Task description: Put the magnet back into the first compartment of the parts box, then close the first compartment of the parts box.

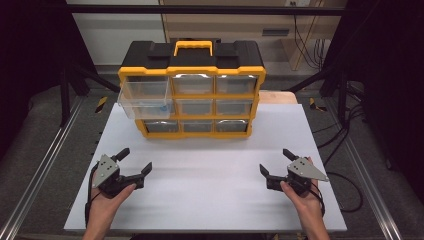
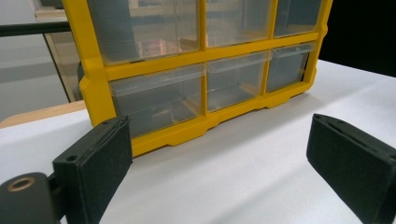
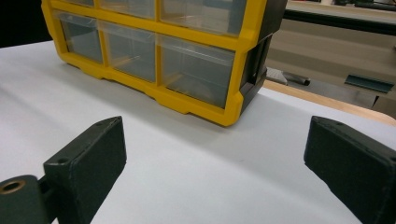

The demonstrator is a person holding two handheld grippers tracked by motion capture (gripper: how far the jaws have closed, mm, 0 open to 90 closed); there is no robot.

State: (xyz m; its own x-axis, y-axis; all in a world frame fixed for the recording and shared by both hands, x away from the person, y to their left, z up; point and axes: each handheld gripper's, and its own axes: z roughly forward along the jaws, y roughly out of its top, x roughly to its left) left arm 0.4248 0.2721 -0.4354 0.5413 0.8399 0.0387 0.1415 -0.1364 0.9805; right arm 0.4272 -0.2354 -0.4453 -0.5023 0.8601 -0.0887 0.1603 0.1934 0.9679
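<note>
A yellow and black drawer cabinet (image 1: 192,90) with clear drawers stands at the back of the white table (image 1: 205,175). Its top left drawer (image 1: 144,97) is pulled out, and something small and blue lies in it. My left gripper (image 1: 135,161) rests open near the front left of the table, nothing between its jaws. My right gripper (image 1: 276,161) rests open at the front right, also empty. In the left gripper view the cabinet's lower drawers (image 2: 187,88) lie ahead of the gripper (image 2: 219,163). The right gripper view looks past the gripper (image 3: 215,163) at the cabinet's right corner (image 3: 233,107).
A wooden board (image 1: 277,96) shows behind the cabinet's right side. Metal rails (image 1: 45,170) run along both sides of the table, and cables (image 1: 345,175) trail off at the right. Bare white tabletop lies between the grippers and the cabinet.
</note>
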